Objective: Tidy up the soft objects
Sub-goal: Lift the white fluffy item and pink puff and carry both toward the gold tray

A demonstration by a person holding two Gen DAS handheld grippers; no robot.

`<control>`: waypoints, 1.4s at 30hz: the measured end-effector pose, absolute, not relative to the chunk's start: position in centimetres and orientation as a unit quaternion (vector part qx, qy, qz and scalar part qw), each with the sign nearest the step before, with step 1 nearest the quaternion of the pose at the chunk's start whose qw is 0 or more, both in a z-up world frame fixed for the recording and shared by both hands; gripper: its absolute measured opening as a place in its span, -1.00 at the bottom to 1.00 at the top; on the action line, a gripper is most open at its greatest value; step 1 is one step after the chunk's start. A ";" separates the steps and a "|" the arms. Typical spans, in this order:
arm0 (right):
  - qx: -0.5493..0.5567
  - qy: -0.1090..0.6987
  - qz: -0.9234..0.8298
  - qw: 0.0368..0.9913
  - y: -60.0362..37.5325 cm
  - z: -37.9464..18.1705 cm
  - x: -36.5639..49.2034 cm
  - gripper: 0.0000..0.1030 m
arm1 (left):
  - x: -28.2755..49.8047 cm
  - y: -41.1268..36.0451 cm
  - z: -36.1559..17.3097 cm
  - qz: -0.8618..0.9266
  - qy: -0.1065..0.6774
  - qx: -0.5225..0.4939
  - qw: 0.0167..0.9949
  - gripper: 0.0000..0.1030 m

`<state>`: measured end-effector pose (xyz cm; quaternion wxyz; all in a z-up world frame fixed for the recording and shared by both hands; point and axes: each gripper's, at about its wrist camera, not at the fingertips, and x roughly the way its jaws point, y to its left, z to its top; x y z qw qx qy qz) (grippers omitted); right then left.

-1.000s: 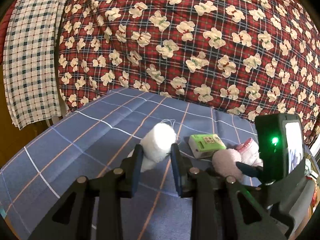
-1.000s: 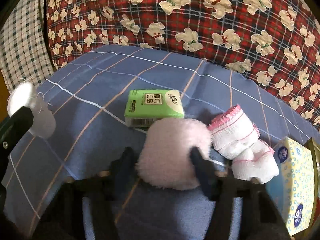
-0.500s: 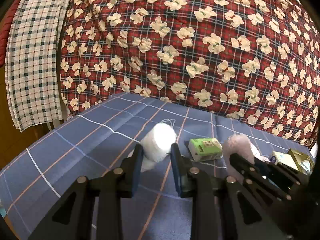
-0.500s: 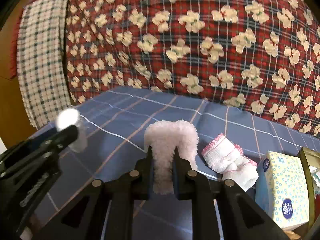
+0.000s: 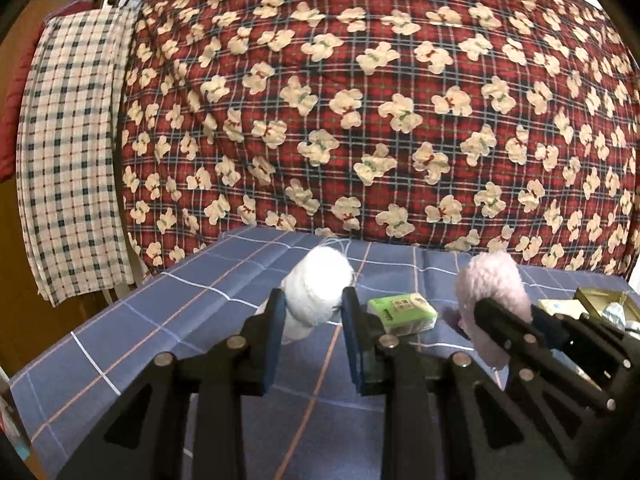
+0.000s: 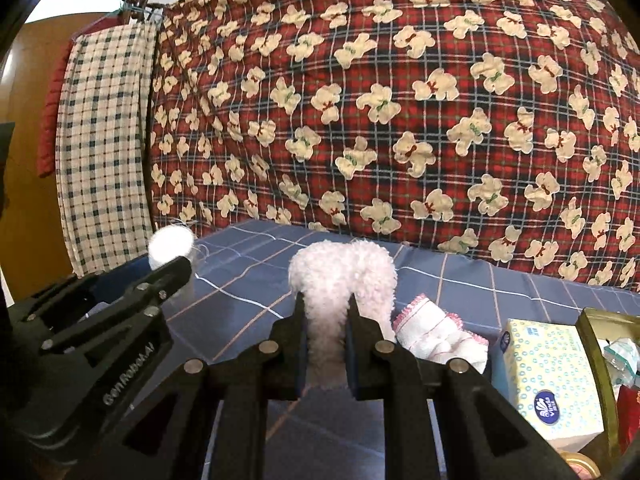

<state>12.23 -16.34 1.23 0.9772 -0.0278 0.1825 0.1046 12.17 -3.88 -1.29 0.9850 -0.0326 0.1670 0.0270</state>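
My left gripper [image 5: 314, 306] is shut on a white rolled cloth [image 5: 318, 290] and holds it above the blue checked bedsheet [image 5: 160, 320]. My right gripper [image 6: 326, 312] is shut on a fluffy pale pink sock [image 6: 342, 276], lifted off the sheet. The pink sock also shows at the right of the left wrist view [image 5: 490, 284], and the white roll shows at the left of the right wrist view [image 6: 170, 246]. A white sock bundle with pink trim [image 6: 436, 334] lies on the sheet just right of the right gripper.
A green tissue pack [image 5: 402, 312] lies on the sheet between the grippers. A yellow-dotted tissue box [image 6: 554, 376] and a gold tin [image 6: 600, 320] stand at the right. A red bear-print quilt [image 5: 360, 100] rises behind; a checked cloth [image 5: 68, 160] hangs left.
My right gripper closed on the pink sock and lifted it off the sheet. Both grippers have risen and tilted up, each with its soft object.
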 end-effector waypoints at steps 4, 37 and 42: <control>-0.023 0.173 0.102 0.979 -16.9 1.4 11.4 -0.67 | 11.6 -4.5 -1.2 0.023 0.161 -0.026 0.986 -0.49; -0.006 0.143 0.092 0.985 -20.7 1.7 7.4 -0.67 | 9.2 -9.1 -1.1 -0.007 0.156 -0.014 0.988 -0.49; -0.004 0.141 0.088 0.986 -21.4 1.7 6.9 -0.67 | 8.9 -9.8 -1.1 -0.014 0.156 -0.014 0.987 -0.49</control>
